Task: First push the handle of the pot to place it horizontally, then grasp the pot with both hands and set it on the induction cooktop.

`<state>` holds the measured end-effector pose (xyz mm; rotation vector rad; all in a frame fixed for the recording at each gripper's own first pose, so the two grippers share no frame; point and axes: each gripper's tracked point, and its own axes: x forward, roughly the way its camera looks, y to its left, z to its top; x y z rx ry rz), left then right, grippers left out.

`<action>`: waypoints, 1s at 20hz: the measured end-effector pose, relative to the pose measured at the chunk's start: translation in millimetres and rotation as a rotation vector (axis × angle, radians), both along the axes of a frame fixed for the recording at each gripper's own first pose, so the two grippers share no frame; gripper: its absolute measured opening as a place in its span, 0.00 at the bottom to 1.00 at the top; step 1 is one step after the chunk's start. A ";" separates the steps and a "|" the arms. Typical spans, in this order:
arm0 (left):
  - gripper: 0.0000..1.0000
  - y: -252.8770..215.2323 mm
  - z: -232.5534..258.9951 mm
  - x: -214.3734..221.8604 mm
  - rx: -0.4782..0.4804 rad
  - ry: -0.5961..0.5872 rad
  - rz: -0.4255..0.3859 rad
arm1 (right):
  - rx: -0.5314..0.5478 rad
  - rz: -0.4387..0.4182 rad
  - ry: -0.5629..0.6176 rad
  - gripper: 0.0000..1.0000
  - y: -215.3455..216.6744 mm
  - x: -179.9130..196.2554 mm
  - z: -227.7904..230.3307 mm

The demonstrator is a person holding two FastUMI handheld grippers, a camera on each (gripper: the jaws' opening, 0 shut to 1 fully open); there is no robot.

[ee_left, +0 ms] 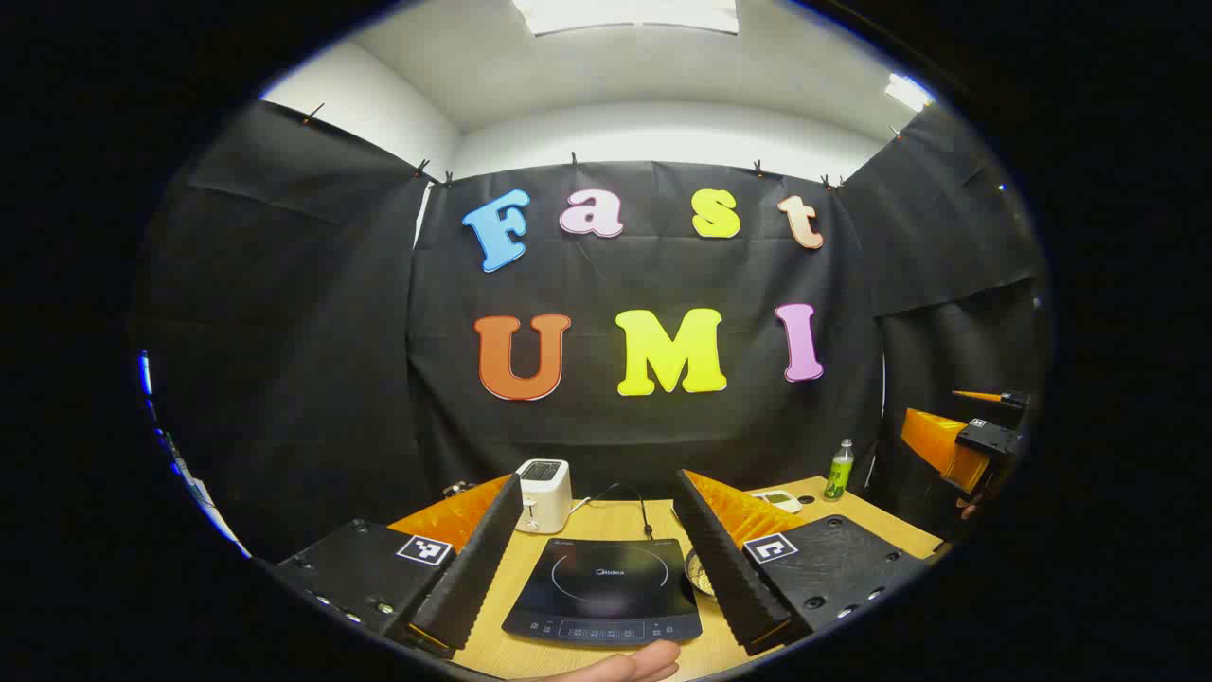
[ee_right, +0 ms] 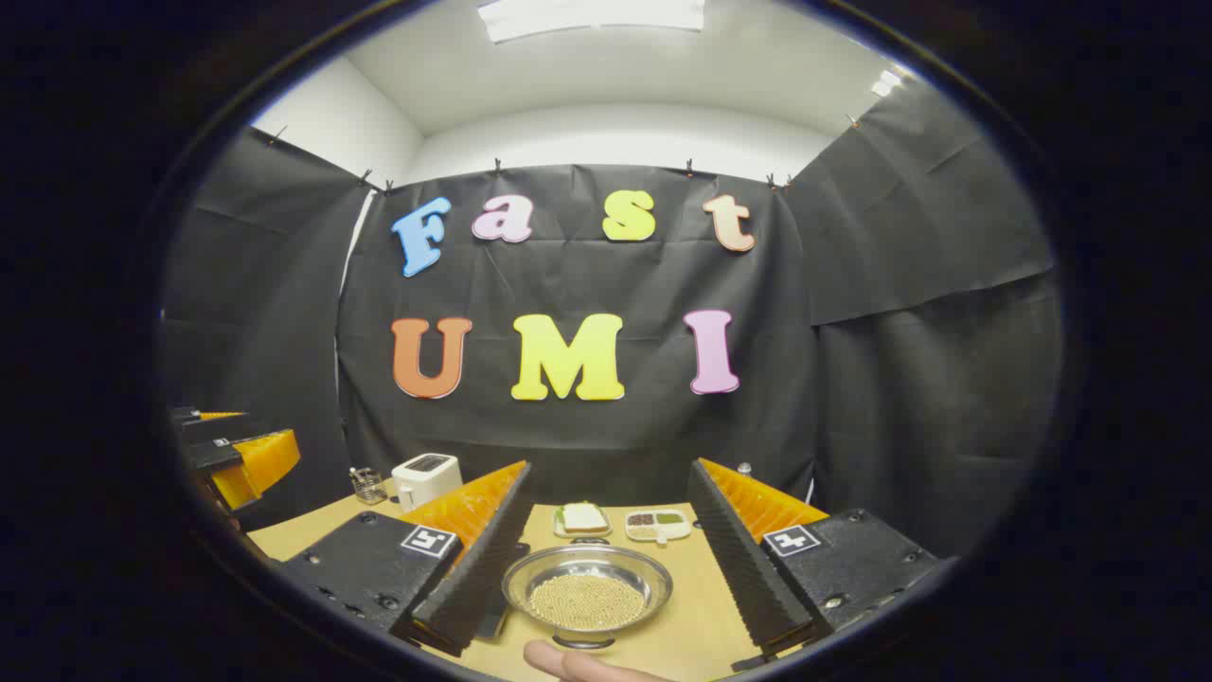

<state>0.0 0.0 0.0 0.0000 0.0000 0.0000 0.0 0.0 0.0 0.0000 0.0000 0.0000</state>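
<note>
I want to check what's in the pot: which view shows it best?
The right gripper view: the pot sits whole between the open fingers, filled with small tan beads. In the left gripper view only a sliver of its rim peeks past a finger.

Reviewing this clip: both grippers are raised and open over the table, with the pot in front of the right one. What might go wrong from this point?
1. The pot holds loose grains; an uneven two-sided lift may spill them.
2. Its handle lies partly hidden beside the right gripper, so the push may miss.
3. The induction cooktop sits ahead of the left gripper, near the toaster and cable; a swing might clip them.
</note>
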 end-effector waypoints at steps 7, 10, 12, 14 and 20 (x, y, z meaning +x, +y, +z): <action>0.96 3.3 -4.9 -0.9 -0.001 -0.002 0.005 | 0.010 0.006 0.014 1.00 -1.2 3.5 -6.9; 0.96 7.2 -2.9 -3.8 0.000 -0.012 0.011 | 0.007 0.005 0.027 1.00 -1.7 6.1 -9.8; 0.96 8.0 -1.5 -6.5 -0.006 -0.016 0.013 | 0.003 0.004 0.030 1.00 -1.1 7.8 -11.6; 0.96 7.8 -2.0 -5.9 -0.005 -0.017 0.011 | 0.002 0.006 0.036 1.00 0.4 10.2 -14.0; 0.96 5.9 -4.2 -9.1 0.001 -0.023 0.009 | -0.005 0.017 0.049 1.00 7.5 15.2 -19.7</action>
